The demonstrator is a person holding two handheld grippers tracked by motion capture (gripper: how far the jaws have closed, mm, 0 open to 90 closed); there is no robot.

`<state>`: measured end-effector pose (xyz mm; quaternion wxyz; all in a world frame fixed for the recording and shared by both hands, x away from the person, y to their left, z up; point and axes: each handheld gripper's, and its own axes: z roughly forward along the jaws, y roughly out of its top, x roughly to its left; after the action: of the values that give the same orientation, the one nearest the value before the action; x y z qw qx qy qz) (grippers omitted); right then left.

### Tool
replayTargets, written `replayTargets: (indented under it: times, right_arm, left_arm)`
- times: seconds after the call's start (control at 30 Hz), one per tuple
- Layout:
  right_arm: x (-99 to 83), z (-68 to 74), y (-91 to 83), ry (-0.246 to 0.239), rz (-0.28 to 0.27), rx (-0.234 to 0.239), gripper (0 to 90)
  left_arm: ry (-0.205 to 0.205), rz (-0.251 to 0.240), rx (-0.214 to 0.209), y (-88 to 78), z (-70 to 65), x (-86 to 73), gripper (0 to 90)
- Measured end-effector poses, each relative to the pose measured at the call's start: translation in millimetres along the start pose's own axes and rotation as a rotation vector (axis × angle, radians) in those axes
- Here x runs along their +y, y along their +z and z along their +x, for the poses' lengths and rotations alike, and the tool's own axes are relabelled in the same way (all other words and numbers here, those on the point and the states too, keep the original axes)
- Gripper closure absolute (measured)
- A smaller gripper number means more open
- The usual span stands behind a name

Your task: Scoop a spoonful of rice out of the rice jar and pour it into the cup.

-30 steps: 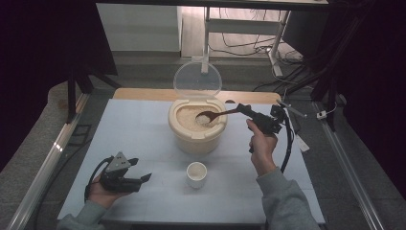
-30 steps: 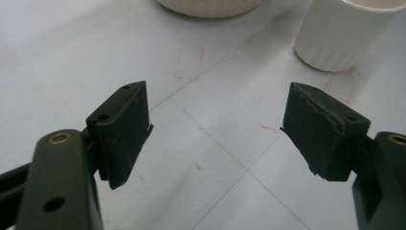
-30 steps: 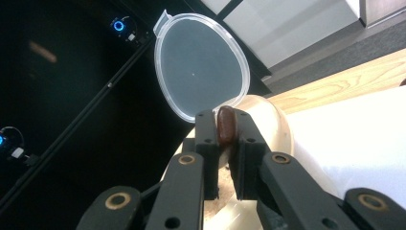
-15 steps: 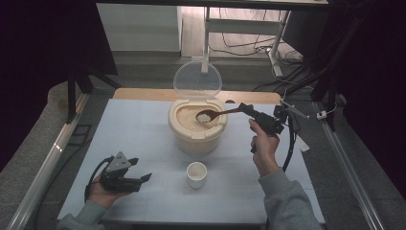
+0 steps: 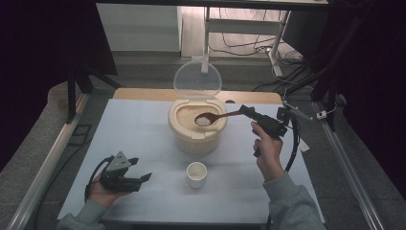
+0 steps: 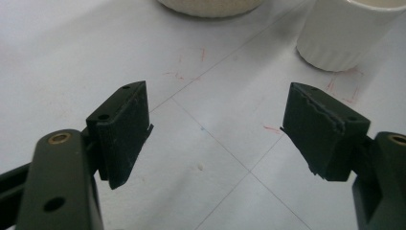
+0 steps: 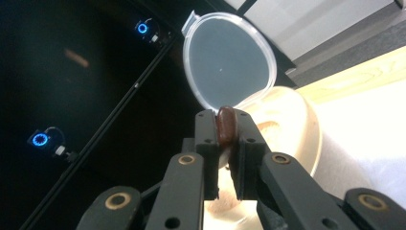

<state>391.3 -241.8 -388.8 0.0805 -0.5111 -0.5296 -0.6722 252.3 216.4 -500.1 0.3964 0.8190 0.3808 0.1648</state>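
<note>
A cream rice container [image 5: 196,129] stands mid-table with its clear lid [image 5: 197,79] tipped up behind it. My right gripper [image 5: 246,111] is shut on the handle of a brown wooden spoon [image 5: 214,116]. The spoon's bowl carries white rice and hovers over the container's opening. In the right gripper view the spoon handle [image 7: 225,125] is pinched between the jaws, with the lid [image 7: 231,60] and container [image 7: 297,129] beyond. A small white cup [image 5: 197,174] stands in front of the container. My left gripper [image 5: 141,169] rests open at the front left, nothing between its jaws; the cup [image 6: 347,33] lies ahead.
The white table top [image 5: 143,129] has a wooden strip along its far edge [image 5: 143,94]. Metal rails [image 5: 43,167] run along both sides. A black cable [image 5: 293,143] trails from the right gripper. Faint red marks and grid lines [image 6: 206,129] cross the surface.
The spoon has lifted slightly with rice in its bowl and moved a little toward the container's front. The left gripper has stayed still.
</note>
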Motion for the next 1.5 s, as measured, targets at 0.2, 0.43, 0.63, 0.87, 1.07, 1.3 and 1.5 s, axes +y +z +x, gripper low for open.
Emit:
replayTargets:
  times: [0.2,0.43,0.63,0.87,1.07,1.3,1.5]
  right_arm:
    - [-9.2,0.5,-10.3,0.041,0.04,0.036,82.5]
    - [-22.7,-2.0,-22.3,0.049,0.085,0.051,82.5]
    - [-34.0,-3.4,-28.2,0.033,0.136,0.04,82.5]
    - [-45.8,-9.3,-31.3,0.032,0.19,0.023,82.5]
    - [-52.6,-10.8,-30.0,-0.025,0.236,-0.02,82.5]
    - [-58.5,-3.6,-18.7,-0.121,0.284,-0.062,82.5]
    - [-63.0,6.7,-10.8,-0.21,0.319,-0.084,82.5]
  left_arm:
    - [-0.002,0.0,0.005,0.9,1.6,-0.3,24.0]
    - [-0.007,0.005,0.012,2.4,3.7,-0.4,23.8]
    - [-0.008,0.008,0.016,3.4,4.3,-0.4,23.3]
    - [-0.007,0.011,0.018,3.8,4.7,-0.6,23.3]
    - [-0.008,0.013,0.019,4.1,4.8,-0.8,23.2]
    - [-0.003,0.016,0.02,4.6,4.5,-1.0,23.1]
    - [-0.002,0.017,0.02,4.6,4.8,-1.3,23.1]
